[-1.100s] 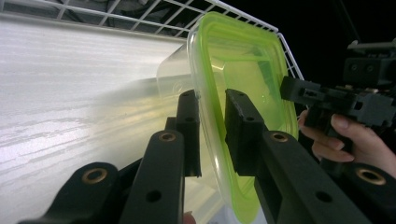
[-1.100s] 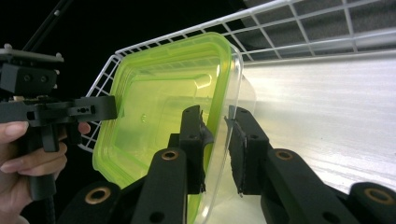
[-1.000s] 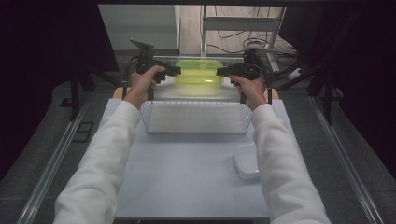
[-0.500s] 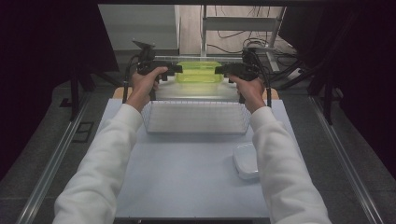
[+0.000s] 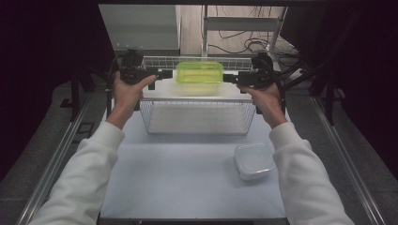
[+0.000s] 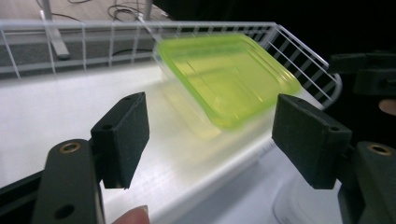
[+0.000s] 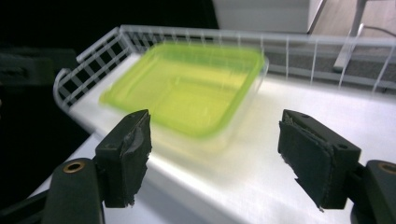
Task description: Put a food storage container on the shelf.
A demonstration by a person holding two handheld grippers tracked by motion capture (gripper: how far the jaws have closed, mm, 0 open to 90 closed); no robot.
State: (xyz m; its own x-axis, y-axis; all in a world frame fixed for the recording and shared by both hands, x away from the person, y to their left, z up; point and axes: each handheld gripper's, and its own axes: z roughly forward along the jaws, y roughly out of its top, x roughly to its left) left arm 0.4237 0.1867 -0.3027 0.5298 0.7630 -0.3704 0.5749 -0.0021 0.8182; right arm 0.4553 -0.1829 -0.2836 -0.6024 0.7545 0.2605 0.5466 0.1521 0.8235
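Observation:
A clear box with a yellow-green lid (image 5: 199,75) rests on the white upper shelf (image 5: 159,92) of a wire rack; the same lid (image 6: 224,79) (image 7: 187,93) lies beyond the jaws in both gripper views. My left gripper (image 5: 166,73) (image 6: 212,135) stands just left of the box, apart from it. My right gripper (image 5: 230,78) (image 7: 219,156) stands just right of it, also apart. The jaws of both have just been opening, with nothing between them.
Under the shelf is the rack's wire basket (image 5: 197,117). A small clear lidded box (image 5: 254,161) sits on the pale table (image 5: 178,183) at the right. A low wire rail (image 6: 93,42) edges the shelf's back. Dark frames flank the table.
Both grippers let go of the green-lidded box and drew outward from its ends, jaws widening. The box stays on the shelf.

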